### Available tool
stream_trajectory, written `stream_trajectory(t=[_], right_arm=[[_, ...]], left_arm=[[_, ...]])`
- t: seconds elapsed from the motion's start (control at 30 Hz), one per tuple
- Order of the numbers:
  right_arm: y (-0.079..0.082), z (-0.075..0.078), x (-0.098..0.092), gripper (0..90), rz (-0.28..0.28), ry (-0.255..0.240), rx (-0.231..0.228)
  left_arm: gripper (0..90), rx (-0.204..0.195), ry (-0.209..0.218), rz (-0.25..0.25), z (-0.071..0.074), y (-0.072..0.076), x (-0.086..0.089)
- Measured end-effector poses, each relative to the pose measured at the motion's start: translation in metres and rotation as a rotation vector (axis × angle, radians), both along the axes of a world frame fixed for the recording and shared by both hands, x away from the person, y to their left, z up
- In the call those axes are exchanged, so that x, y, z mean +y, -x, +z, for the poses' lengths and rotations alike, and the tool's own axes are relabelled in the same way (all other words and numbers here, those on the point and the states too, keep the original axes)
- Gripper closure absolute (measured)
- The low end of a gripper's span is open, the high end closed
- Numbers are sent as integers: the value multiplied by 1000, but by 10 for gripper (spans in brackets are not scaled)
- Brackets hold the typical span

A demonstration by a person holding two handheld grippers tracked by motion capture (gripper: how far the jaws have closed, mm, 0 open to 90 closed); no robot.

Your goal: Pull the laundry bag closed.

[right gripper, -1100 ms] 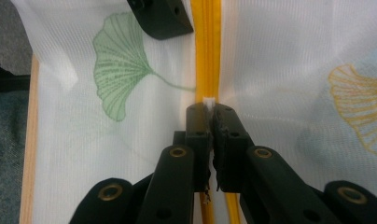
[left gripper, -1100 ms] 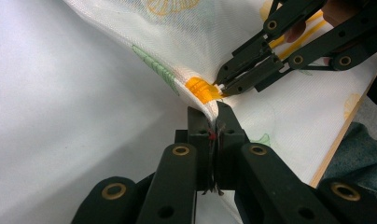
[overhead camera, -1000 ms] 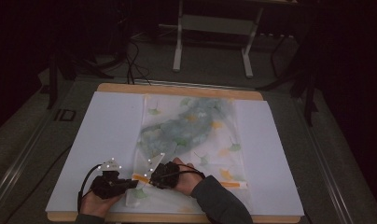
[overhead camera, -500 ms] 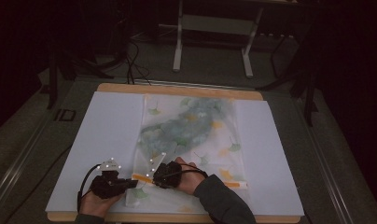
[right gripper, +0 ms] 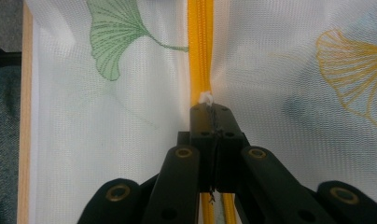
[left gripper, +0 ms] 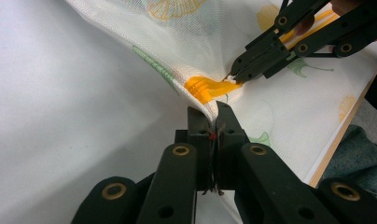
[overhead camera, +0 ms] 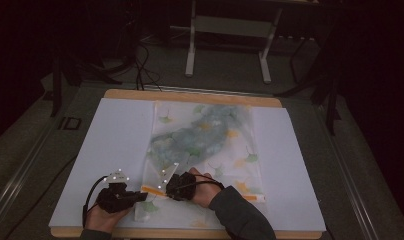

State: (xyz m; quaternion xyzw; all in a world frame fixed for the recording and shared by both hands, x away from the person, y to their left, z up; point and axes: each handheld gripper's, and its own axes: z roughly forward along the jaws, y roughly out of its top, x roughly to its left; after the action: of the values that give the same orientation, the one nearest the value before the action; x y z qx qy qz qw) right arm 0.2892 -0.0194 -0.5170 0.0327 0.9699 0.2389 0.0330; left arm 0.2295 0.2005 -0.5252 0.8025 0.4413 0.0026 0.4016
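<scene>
Mesh bag: a white see-through mesh laundry bag (overhead camera: 205,150) printed with green and orange ginkgo leaves, lying flat along the middle of the bench, with a dark bluish-green cloth bundle (overhead camera: 202,135) showing through its far half
Bench: a pale wooden bench (overhead camera: 190,95) under a white sheet (overhead camera: 115,145) that carries the bag
Left tongs: the black left tongs (overhead camera: 139,196) are pressed together on a fold of mesh at the bag's near left corner (left gripper: 213,116), lifting it into a ridge
Right tongs: the black right tongs (overhead camera: 167,187), just beside the left ones, have just been closing and pinch the small white zipper pull (right gripper: 206,98)
Zipper: an orange zipper (right gripper: 200,46) runs across the bag's near end; the pull sits near its left end
</scene>
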Motion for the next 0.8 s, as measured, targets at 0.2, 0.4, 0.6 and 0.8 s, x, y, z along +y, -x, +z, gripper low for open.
stream_trajectory(t=[0.2, 0.4, 0.6, 0.8], right_arm=[[0, 0, 2, 886, 6, 8, -16], [-1, 0, 3, 890, 5, 15, -14], [-1, 2, 4, 894, 16, 40, -22], [0, 2, -1, 900, 13, 38, -29]], left_arm=[[879, 3, 4, -1, 0, 0, 0], [879, 4, 3, -2, 0, 0, 0], [880, 7, 5, -4, -1, 0, 0], [880, 5, 5, -3, -1, 0, 1]])
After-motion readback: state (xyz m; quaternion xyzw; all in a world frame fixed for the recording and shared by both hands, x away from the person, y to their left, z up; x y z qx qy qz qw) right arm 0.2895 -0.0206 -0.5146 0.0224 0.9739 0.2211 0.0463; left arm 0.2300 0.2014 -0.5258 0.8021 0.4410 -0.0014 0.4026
